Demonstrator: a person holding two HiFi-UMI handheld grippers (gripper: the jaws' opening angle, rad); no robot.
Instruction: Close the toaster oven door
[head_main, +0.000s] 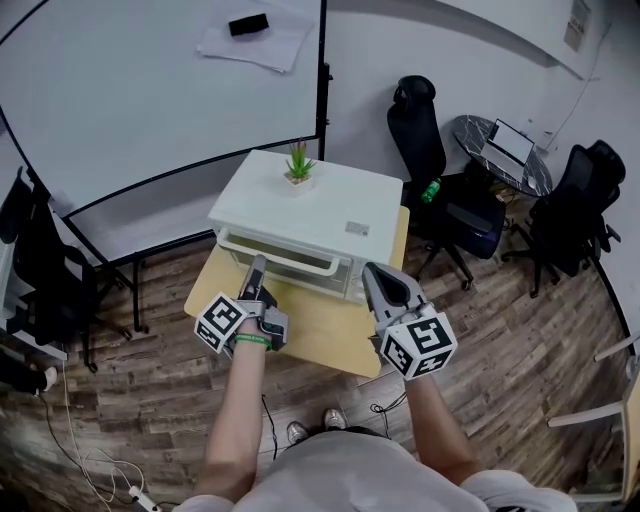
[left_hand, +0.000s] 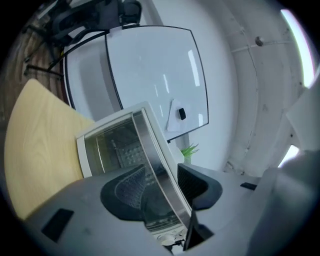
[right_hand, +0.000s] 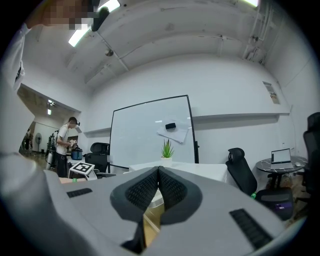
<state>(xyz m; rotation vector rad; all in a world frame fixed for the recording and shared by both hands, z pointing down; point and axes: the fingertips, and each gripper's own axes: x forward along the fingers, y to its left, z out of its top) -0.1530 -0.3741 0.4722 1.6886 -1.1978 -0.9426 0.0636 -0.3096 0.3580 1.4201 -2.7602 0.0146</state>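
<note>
A white toaster oven stands on a small wooden table. Its glass door leans a little out from the front, and the rack shows behind the glass. My left gripper reaches up to the door's metal handle bar. In the left gripper view that handle runs straight between the two pads, and my left gripper is shut on it. My right gripper hovers over the table near the oven's right front corner. Its pads meet with nothing between them, so the right gripper is shut.
A small potted plant sits on the oven's top. A whiteboard stands behind the table. Black office chairs and a round table with a laptop are at the right. A person stands far off.
</note>
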